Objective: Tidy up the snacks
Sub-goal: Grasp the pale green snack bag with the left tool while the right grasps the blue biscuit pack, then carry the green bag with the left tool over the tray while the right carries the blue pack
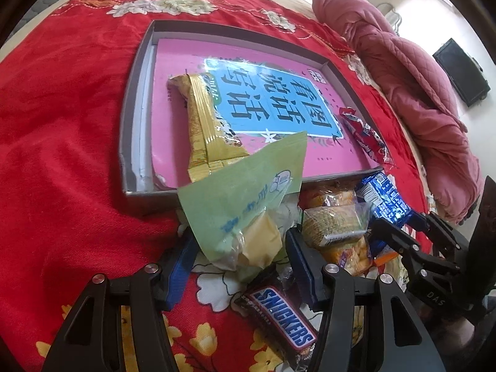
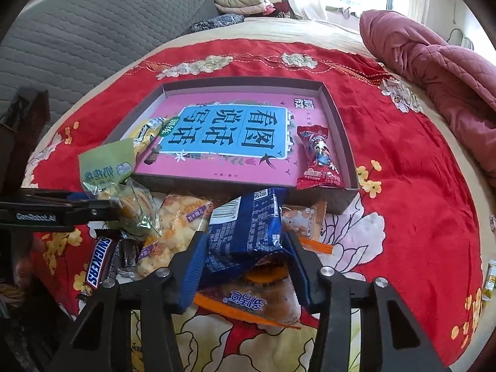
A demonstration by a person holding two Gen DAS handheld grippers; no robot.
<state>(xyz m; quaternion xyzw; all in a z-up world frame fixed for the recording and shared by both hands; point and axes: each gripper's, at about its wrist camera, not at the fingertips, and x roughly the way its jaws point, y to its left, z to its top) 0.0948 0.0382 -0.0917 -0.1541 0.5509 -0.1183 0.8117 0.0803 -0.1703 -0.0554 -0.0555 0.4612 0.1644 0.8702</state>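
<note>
Snickers bar (image 1: 280,322) lies loose below the left gripper (image 1: 240,248), which pinches a green packet (image 1: 248,198), while the right gripper (image 2: 245,248) clamps a blue packet (image 2: 248,226), both seemingly bound for the grey box (image 2: 338,117) beyond.

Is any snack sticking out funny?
Yes. The green packet held in the left tool leans over the grey box's front rim, half in and half out, while loose snacks lie piled outside it.

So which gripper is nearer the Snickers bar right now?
Left. The left gripper sits right above the Snickers bar, around a green packet; the right gripper is off to its side.
</note>
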